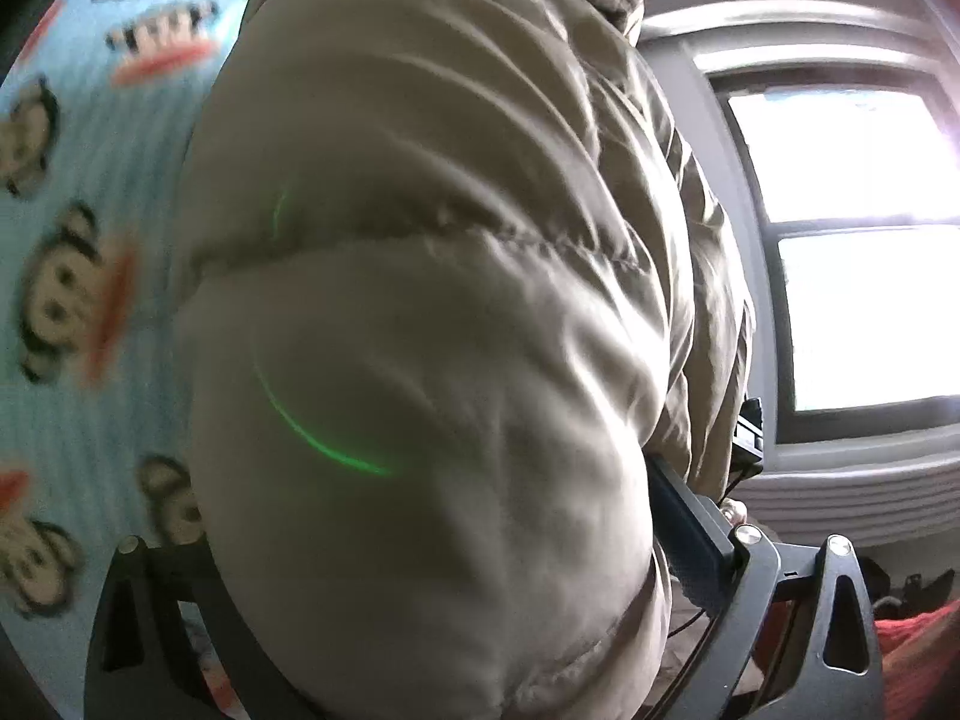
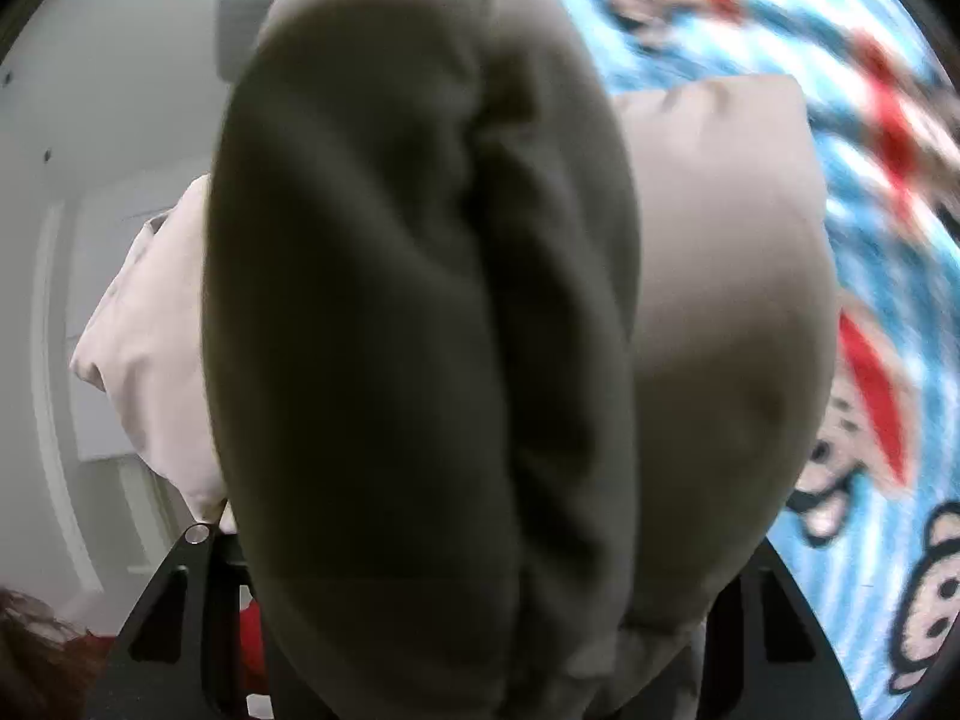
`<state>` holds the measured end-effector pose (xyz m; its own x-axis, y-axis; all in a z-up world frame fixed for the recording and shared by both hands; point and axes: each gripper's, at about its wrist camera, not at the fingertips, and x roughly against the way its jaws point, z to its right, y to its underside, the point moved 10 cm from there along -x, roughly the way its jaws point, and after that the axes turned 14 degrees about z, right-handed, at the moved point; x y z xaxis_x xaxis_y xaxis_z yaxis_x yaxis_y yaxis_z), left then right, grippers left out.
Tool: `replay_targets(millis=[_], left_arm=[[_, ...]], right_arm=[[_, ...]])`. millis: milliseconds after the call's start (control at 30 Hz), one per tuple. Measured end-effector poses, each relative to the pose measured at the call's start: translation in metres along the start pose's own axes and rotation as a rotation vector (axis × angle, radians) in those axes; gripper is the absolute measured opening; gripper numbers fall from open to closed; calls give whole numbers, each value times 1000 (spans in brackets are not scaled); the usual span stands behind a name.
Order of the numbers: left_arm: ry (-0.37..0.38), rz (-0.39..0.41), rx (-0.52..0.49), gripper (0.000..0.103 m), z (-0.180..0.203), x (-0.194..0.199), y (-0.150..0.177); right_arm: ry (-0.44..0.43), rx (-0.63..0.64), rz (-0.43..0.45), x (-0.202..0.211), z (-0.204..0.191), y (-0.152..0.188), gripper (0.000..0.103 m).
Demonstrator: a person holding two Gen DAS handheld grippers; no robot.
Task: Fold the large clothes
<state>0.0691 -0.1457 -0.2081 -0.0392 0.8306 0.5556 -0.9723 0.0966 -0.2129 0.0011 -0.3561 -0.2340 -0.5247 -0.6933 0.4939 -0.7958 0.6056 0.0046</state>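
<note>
With each gripper's jaws clamped around a thick fold of the beige padded jacket (image 1: 432, 324), left gripper (image 1: 456, 630) and right gripper (image 2: 474, 648) carry it bunched just ahead of them above the monkey-print blanket (image 1: 78, 276), where the slick, bulky padding could squeeze free and unfold.

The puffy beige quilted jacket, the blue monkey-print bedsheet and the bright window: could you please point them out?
Puffy beige quilted jacket (image 1: 420, 330): left wrist view, on a quilted panel.
Blue monkey-print bedsheet (image 1: 108, 180): left wrist view, on a bare striped patch.
Bright window (image 1: 858, 300): left wrist view, on the lower pane.
</note>
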Motion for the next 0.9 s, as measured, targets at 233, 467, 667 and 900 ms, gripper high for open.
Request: replay_targets(millis=[233, 467, 667, 900], left_arm=[[-68, 77, -56, 100, -53, 99, -70], [-246, 97, 63, 100, -190, 155, -102], [-227, 138, 163, 100, -223, 151, -95], [-260, 152, 137, 101, -208, 150, -92]], right_arm=[[-57, 55, 23, -86, -80, 6, 63], [21, 13, -57, -242, -97, 24, 63], [243, 93, 1, -241, -98, 27, 63], [159, 291, 140, -171, -165, 18, 65]])
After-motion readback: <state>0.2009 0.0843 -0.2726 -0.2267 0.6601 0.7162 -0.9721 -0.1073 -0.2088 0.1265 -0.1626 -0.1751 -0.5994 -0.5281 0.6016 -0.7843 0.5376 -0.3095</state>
